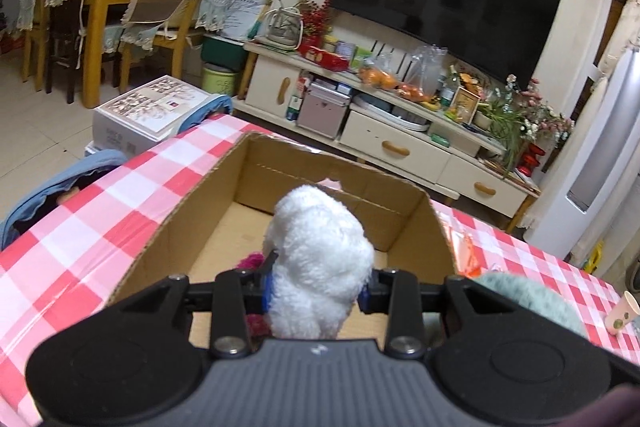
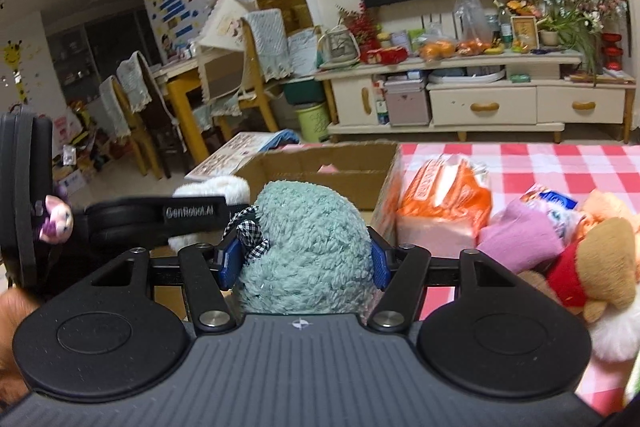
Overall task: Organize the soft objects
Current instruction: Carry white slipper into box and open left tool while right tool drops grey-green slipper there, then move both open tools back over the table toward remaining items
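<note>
My left gripper (image 1: pixel 316 293) is shut on a white fluffy plush toy (image 1: pixel 320 259) and holds it over the near edge of an open cardboard box (image 1: pixel 208 211). A magenta soft item (image 1: pixel 252 261) lies inside the box. My right gripper (image 2: pixel 302 261) is shut on a teal fluffy plush toy (image 2: pixel 308 247) with a checked bow, just right of the box (image 2: pixel 352 179). That teal toy also shows in the left wrist view (image 1: pixel 528 295). The left gripper with the white toy (image 2: pixel 216 189) shows to my right gripper's left.
The table has a red-and-white checked cloth (image 1: pixel 80 219). On its right lie an orange bag of packs (image 2: pixel 444 203), a purple soft item (image 2: pixel 516 235), a bear plush in red (image 2: pixel 596 263) and a paper cup (image 1: pixel 622 311). A TV stand (image 2: pixel 480 99) and chairs stand beyond.
</note>
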`<state>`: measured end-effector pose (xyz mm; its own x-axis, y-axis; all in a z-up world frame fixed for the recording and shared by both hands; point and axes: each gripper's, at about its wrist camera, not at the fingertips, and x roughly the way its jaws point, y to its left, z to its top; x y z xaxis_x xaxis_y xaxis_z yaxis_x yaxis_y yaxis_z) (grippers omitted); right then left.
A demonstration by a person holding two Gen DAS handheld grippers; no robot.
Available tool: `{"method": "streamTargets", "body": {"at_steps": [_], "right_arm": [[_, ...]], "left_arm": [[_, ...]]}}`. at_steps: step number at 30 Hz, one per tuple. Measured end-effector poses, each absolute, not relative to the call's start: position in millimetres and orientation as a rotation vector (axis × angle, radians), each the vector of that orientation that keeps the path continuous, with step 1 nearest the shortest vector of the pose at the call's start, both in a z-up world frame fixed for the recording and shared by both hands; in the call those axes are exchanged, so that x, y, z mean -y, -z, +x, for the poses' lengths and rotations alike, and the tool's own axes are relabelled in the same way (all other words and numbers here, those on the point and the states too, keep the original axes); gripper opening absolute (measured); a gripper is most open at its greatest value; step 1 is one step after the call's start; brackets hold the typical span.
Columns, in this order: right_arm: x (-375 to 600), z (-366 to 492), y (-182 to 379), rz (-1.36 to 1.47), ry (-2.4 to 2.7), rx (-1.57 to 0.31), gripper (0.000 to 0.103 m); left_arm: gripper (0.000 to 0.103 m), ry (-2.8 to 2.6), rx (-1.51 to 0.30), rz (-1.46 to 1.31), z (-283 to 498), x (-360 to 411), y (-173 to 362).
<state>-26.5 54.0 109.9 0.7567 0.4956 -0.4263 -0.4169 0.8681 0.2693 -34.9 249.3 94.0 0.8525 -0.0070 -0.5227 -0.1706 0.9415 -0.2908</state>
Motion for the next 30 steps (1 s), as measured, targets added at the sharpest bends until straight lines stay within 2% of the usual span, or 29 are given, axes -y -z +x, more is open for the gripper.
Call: {"method": "streamTargets", "body": {"at_steps": [3,5,6,8,10,24,30], "right_arm": [[-56.9,-25.7,-107.7,0.157,-0.524,-0.530,0.080],[-62.0,-28.4,-104.4,0.151,-0.539,-0.531,0.099],[-62.2,-32.1,-104.2,0.148,-0.542,-0.521,0.101],[-59.5,-36.4,-107.2,0.132,-0.545,-0.506,0.101],[-53.6,-37.5,-110.9,0.125,-0.524,-0.483,0.101],[57.9,-55.1,-120.2,0.274,-0.214,-0.361,0.103],[112.5,-66.0,-115.9,0.290,-0.057,-0.340,0.103]], "left_arm": [[0.039,-0.102,-0.557,-0.342,-33.2,-253.3,-93.7],[0.046,-0.123,-0.565,-0.337,-31.5,-255.0,-93.5],[0.049,-0.136,-0.569,-0.334,-30.9,-255.6,-93.4],[0.054,-0.149,-0.566,-0.333,-31.4,-257.1,-94.6],[0.063,-0.167,-0.550,-0.327,-31.7,-257.4,-97.9],[0.076,-0.053,-0.439,-0.198,-33.5,-199.4,-117.8],[0.076,0.070,-0.439,-0.137,-33.6,-160.8,-116.6]]}}
